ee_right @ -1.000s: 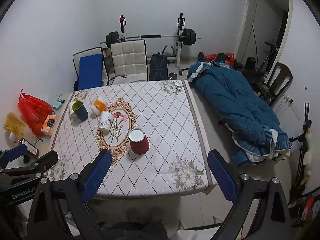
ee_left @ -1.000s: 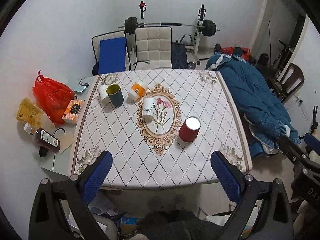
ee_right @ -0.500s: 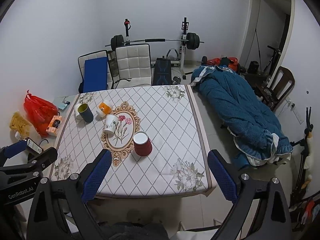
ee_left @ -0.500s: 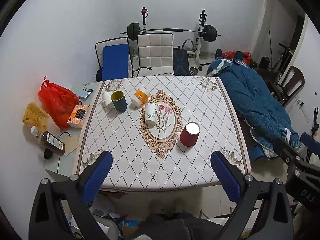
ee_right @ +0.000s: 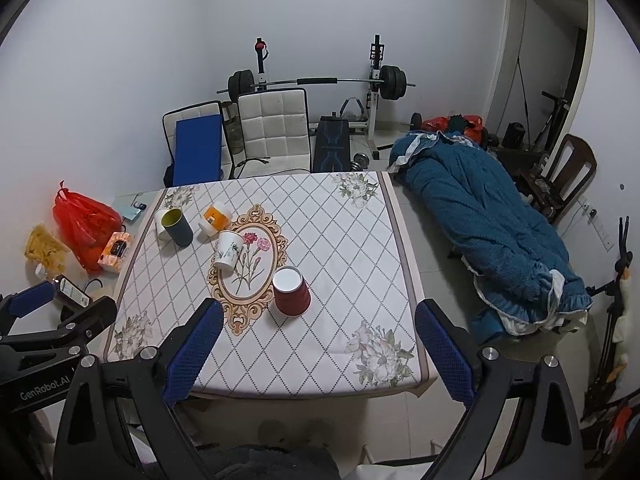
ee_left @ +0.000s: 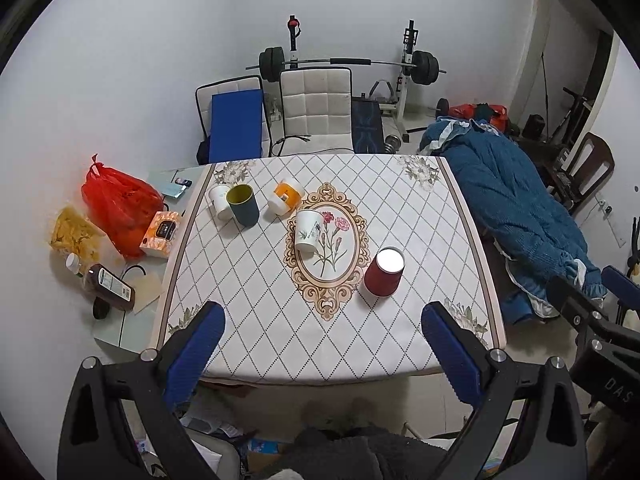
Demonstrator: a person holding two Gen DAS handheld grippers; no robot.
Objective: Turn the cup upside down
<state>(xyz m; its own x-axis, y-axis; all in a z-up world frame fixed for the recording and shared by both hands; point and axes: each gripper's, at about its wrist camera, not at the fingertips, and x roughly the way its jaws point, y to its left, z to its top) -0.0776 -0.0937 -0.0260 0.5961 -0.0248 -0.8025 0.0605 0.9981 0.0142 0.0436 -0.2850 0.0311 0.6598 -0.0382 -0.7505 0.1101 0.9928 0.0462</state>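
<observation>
A red paper cup [ee_left: 384, 273] stands mouth-down on the patterned table [ee_left: 400, 208], its white base facing up; it also shows in the right wrist view [ee_right: 291, 290]. A white flowered cup [ee_left: 308, 230] stands mouth-down on the oval medallion, also in the right wrist view [ee_right: 228, 250]. A dark blue cup [ee_left: 242, 205] stands upright with its mouth up, a white cup [ee_left: 218, 202] right behind it, and an orange and white cup [ee_left: 285, 196] is to their right. My left gripper [ee_left: 324, 344] and right gripper [ee_right: 318, 342] are open and empty, held high in front of the table's near edge.
A red bag [ee_left: 120, 204], a tissue box [ee_left: 161, 234] and a brown bottle [ee_left: 110, 286] lie left of the table. Two chairs [ee_left: 316, 108] and a barbell rack [ee_left: 348, 64] stand behind it. A blue quilt [ee_left: 520, 216] covers a bed at the right.
Both grippers have drawn back and up from the table, so it looks smaller and lower. The cups have not moved. Both stay open.
</observation>
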